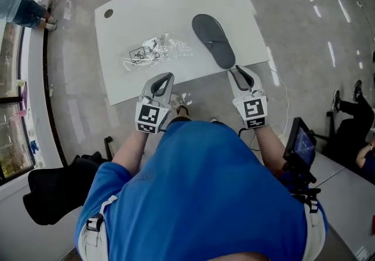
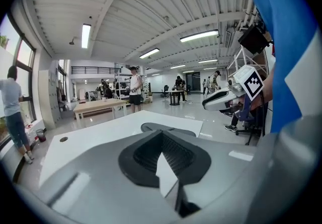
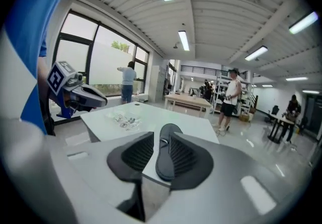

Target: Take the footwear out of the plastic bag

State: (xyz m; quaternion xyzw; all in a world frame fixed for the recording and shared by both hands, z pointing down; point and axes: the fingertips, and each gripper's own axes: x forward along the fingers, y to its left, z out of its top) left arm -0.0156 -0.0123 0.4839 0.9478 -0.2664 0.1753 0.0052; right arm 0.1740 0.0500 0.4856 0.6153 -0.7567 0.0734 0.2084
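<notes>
Slipper (image 1: 214, 40), lying flat on the white table (image 1: 176, 2) apart from the crumpled plastic bag (image 1: 155, 51), appears light and flexible, so grip its side edge; left gripper (image 1: 166, 76) is fully closed and empty, and right gripper (image 1: 237, 71) is half-open and empty.

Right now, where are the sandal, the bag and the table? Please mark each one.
Sandal (image 1: 214, 40): head view, the middle of its sole.
Bag (image 1: 157, 51): head view, its crumpled middle.
Table (image 1: 176, 7): head view, the bare top beyond the bag.
</notes>
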